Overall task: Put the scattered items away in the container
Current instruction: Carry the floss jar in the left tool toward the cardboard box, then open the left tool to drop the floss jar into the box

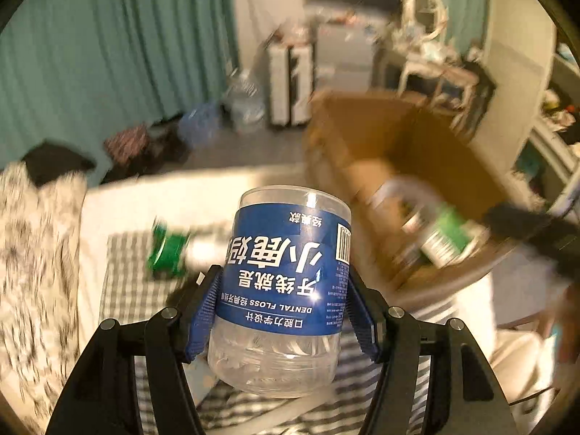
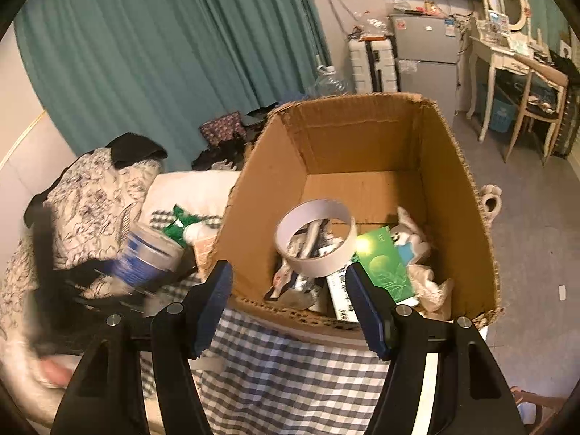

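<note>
I hold the dental floss jar (image 1: pixel 286 290) in the left gripper (image 1: pixel 286 311), the blue pads (image 1: pixel 206 311) pressing on both sides of its label, so these tongs are closed on the jar. The jar is upside down in my view, its clear end pointing to the camera. I think I grip it at the middle of the body because there the wall is straight and the pads do not slip.

The cardboard box (image 1: pixel 417 152) is the container, and in the left wrist view it lies at about 2 o'clock from the jar, well apart. The picture is blurred there, so I cannot tell its contents from this side. A green packet (image 1: pixel 168 250) lies on the checked cloth (image 1: pixel 127 282) at 9 o'clock from the jar; I judge it must go in later.

The right gripper (image 2: pixel 290 308) stands wide, nothing between its pads. It hangs just before the near wall of the box (image 2: pixel 471 188), and the tape roll (image 2: pixel 315 241) is above the things already inside, between the jaws in the view but beyond them and not touched; whether it rests or falls I cannot tell. A green box (image 2: pixel 384 264) lies beside it at 3 o'clock. The jar appears also here (image 2: pixel 148 253), at 9 o'clock outside the box, blurred
</note>
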Demonstrator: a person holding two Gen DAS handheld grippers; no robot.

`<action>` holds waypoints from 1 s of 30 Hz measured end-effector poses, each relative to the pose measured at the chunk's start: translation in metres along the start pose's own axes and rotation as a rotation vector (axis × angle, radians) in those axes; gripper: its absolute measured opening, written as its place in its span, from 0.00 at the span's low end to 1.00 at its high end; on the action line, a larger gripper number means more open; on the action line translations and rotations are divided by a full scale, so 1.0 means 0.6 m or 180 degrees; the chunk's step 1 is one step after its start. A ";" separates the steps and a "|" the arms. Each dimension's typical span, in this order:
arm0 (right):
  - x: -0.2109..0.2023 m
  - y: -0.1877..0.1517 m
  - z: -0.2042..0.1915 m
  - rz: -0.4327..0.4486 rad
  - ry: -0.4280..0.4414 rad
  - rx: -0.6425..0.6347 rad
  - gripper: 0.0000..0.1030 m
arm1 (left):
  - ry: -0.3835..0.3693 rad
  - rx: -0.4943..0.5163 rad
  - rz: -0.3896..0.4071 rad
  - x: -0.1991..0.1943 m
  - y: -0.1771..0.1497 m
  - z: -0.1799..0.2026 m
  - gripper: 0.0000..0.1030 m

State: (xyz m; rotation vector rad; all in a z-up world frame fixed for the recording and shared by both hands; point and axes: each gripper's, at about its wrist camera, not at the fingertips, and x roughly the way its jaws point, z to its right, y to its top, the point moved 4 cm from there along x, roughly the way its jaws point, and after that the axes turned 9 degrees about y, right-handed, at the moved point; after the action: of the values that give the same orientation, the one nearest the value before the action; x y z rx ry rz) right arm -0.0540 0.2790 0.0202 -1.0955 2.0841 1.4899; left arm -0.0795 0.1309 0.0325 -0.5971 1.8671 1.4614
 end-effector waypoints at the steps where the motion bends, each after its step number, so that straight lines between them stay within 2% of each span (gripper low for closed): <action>1: -0.004 0.002 0.004 0.0032 -0.0061 0.0021 0.65 | -0.0044 0.0017 0.0060 -0.007 0.016 0.008 0.64; 2: -0.007 0.003 0.007 0.0054 -0.0117 0.0032 0.69 | -0.0105 0.0044 0.0117 -0.010 0.032 0.016 0.64; 4: -0.019 0.009 0.016 0.0099 -0.0392 0.0025 0.71 | -0.0179 0.0107 0.0176 -0.005 0.055 0.046 0.64; 11: -0.061 0.023 0.048 0.0273 -0.0840 0.0058 0.77 | -0.0309 0.0265 0.0177 0.039 0.107 0.143 0.64; 15: -0.068 0.019 0.070 0.0300 -0.0934 0.0145 0.77 | -0.0309 0.0338 0.0182 0.075 0.129 0.173 0.64; 17: -0.069 0.017 0.079 0.0313 -0.0959 0.0190 0.77 | -0.0285 0.0394 0.0153 0.085 0.131 0.185 0.72; 18: -0.070 0.017 0.081 0.0315 -0.0966 0.0200 0.77 | -0.0187 0.0434 0.0151 0.088 0.133 0.186 0.79; 19: -0.069 0.016 0.080 0.0308 -0.0963 0.0206 0.77 | -0.0119 0.0446 0.0160 0.085 0.133 0.187 0.93; 20: -0.069 0.017 0.081 0.0310 -0.0957 0.0209 0.77 | -0.0063 0.0442 0.0193 0.081 0.136 0.185 0.99; 23: -0.070 0.019 0.080 0.0340 -0.0942 0.0218 0.77 | -0.0054 0.0408 0.0282 0.071 0.138 0.168 1.00; 27: -0.068 0.023 0.075 0.0379 -0.0884 0.0193 0.77 | 0.0113 0.0348 0.0324 0.054 0.133 0.124 1.00; 30: -0.074 0.022 0.057 0.0456 -0.0755 0.0115 0.77 | 0.0185 0.0190 0.0326 0.040 0.118 0.058 1.00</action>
State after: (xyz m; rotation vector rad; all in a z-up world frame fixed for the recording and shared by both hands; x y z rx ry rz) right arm -0.0407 0.3293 0.0451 -0.7291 2.0490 1.5569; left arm -0.1378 0.1842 0.0561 -0.5276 2.0053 1.4615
